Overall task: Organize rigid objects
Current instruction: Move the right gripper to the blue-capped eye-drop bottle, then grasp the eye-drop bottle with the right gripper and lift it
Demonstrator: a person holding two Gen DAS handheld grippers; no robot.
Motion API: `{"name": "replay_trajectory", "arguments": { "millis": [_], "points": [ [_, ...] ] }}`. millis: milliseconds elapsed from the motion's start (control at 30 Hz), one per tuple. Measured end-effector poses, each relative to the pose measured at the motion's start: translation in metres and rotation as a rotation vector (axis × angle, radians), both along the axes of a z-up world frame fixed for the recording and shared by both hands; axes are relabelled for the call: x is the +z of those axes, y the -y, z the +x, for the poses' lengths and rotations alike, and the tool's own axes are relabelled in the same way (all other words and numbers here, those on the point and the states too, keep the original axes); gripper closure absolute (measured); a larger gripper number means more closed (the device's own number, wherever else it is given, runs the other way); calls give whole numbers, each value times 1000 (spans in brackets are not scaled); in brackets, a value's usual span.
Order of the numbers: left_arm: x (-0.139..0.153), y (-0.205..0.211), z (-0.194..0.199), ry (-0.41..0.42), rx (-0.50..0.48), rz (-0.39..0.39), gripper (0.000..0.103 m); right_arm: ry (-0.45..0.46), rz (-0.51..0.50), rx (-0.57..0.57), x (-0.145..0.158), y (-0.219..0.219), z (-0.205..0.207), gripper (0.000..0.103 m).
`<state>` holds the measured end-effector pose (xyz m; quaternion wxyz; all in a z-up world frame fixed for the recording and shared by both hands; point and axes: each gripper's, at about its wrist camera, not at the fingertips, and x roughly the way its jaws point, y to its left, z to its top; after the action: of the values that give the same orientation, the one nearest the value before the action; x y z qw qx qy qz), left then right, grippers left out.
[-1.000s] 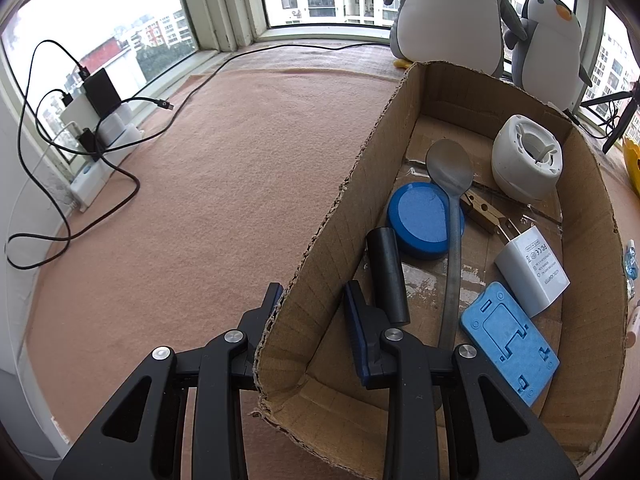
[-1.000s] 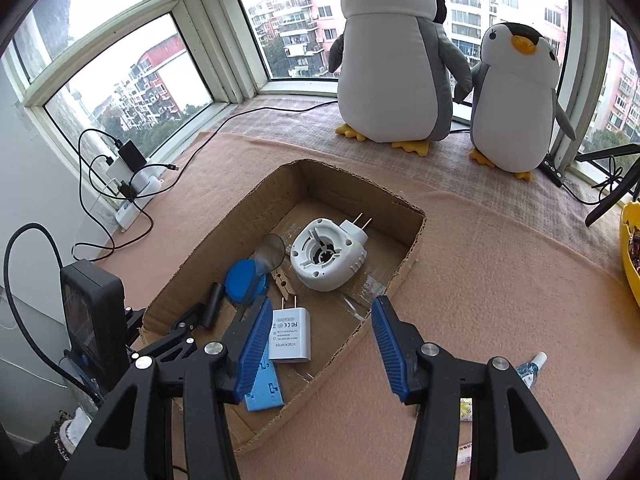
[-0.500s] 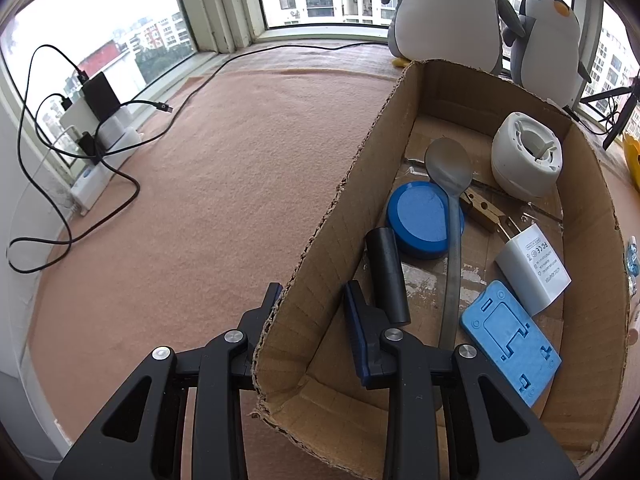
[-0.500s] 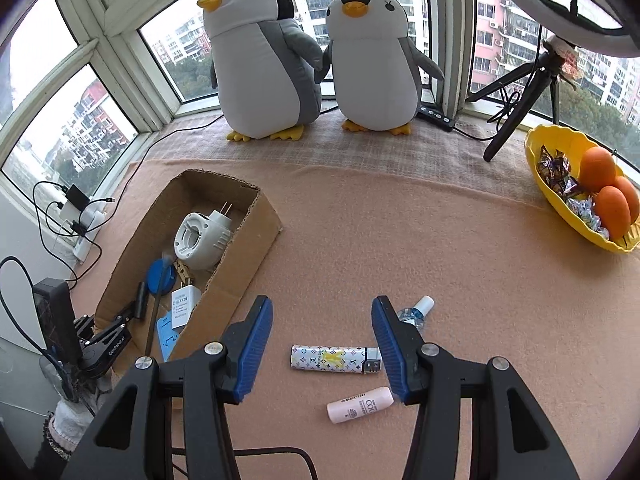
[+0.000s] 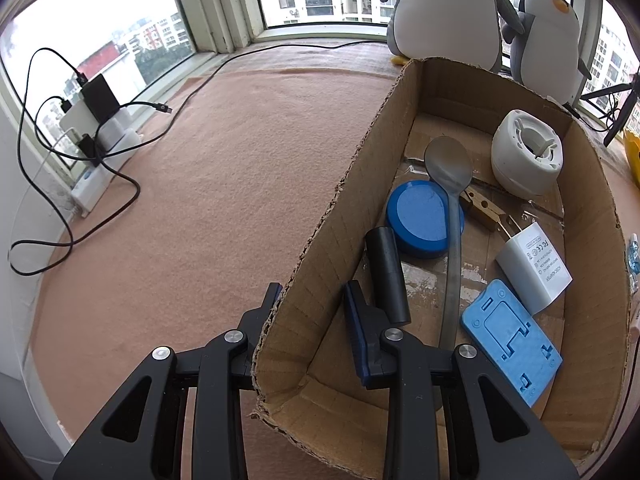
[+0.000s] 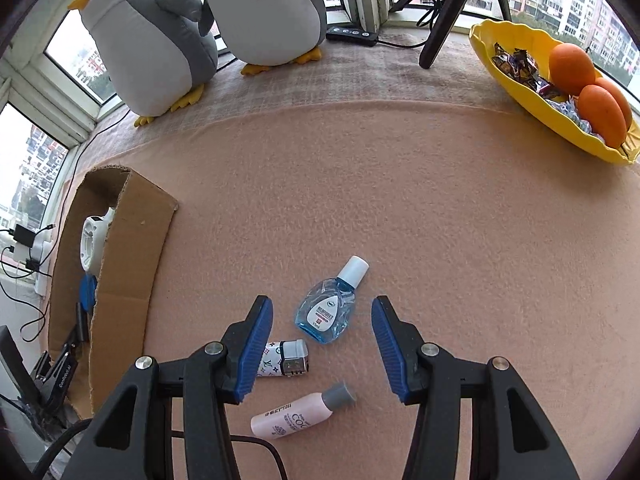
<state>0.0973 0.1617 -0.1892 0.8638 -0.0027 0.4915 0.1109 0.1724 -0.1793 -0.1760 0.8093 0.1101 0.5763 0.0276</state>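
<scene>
My left gripper (image 5: pixel 314 296) is shut on the near left wall of the cardboard box (image 5: pixel 320 240), one finger outside and one inside. In the box lie a black cylinder (image 5: pixel 386 272), a blue round lid (image 5: pixel 420 218), a spoon (image 5: pixel 448 168), a white plug-in device (image 5: pixel 526 152), a white charger (image 5: pixel 534 266) and a blue stand (image 5: pixel 510 340). My right gripper (image 6: pixel 322 304) hangs open over the cloth, with a small blue dropper bottle (image 6: pixel 326 312) lying untouched between its fingers. A patterned lighter (image 6: pixel 286 362) and a pink tube (image 6: pixel 300 414) lie just nearer.
The box (image 6: pixel 124 280) stands to the left of the loose items. A yellow bowl (image 6: pixel 520 92) with oranges and sweets is at the far right. Two plush penguins (image 6: pixel 160 40) and a tripod leg (image 6: pixel 440 28) stand along the window. Cables and chargers (image 5: pixel 92 120) lie left of the box.
The right gripper has swung from above the box rightwards and down, and now hangs over the bottle, lighter and tube. The left gripper and the box have not moved.
</scene>
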Motion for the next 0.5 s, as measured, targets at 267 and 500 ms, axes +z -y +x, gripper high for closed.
{"name": "replay_trajectory", "arguments": {
  "millis": [267, 500],
  "points": [
    [0, 0, 0, 0, 0, -1, 74, -46, -24, -1, -18, -6, 8, 56],
    [0, 1, 0, 0, 0, 0, 74, -59, -56, 15, -22, -12, 9, 70]
  ]
}}
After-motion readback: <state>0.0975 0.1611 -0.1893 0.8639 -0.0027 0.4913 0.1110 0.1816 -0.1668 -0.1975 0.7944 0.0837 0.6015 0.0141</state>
